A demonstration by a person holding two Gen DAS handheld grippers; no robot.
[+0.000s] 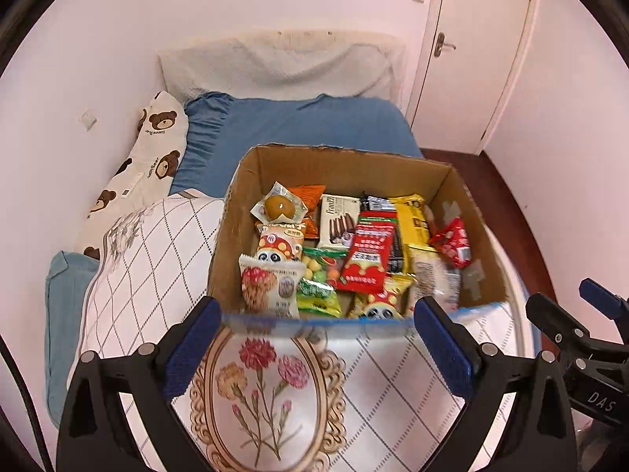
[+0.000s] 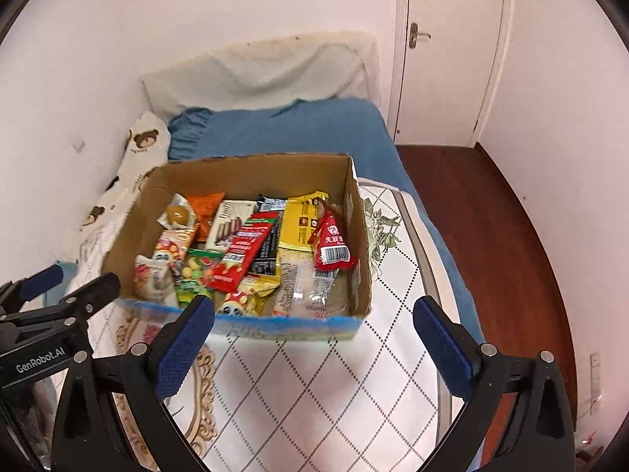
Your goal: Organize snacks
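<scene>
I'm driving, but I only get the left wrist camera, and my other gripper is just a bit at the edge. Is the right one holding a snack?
Observer: No. The right gripper is open, with nothing between its pads.
Operator: What's on the bed past the box on that side?
Observer: The quilt has a green leafy print right beside the cardboard box, along its outer wall.
</scene>
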